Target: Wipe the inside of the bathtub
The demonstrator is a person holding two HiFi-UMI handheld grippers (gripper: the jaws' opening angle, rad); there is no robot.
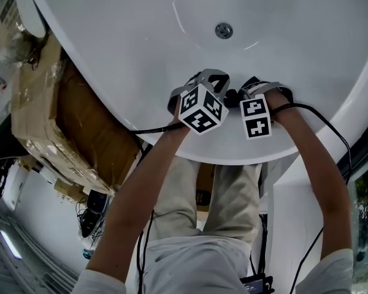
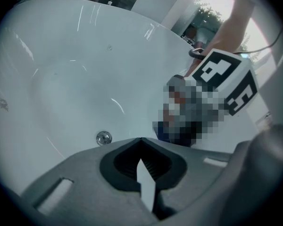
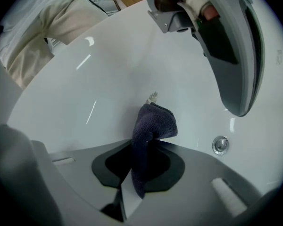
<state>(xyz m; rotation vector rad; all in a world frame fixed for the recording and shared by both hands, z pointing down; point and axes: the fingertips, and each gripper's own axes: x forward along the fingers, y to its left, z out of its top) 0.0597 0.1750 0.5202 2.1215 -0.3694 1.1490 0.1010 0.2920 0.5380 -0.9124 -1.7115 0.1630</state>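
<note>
1. Cable [image 1: 331,130]: black, and runs from the right gripper along the forearm and over the tub rim [image 1: 233,155]. We judge it could catch on the rim during a long stroke and jerk the tool off line.
2. Right gripper [image 3: 140,149]: its jaws are clamped on a dark cloth [image 3: 153,122]. Only a narrow fold sits between the pads, and the rest stands out past the tips in a soft lump. Drag against the tub wall could pull the fold loose. If it slips, the hard tips would meet the glossy surface instead of fabric and might mark it.
3. Left gripper [image 2: 141,142]: its jaws are together with nothing between them. It is held just beside the right one, and in the head view their marker cubes are almost touching. A sideways sweep could knock the two tools together.
4. Bathtub [image 1: 110,29]: white and shiny inside. The cloth is at the near wall, just below the rim, but we cannot tell whether it presses on the surface. The cloth is small against so large a basin, so we think patches are likely to be missed.
5. Drain [image 1: 224,30]: on the floor of the tub, well apart from both tools. A dropped cloth would probably slide down the curved wall towards it and out of easy reach.
</note>
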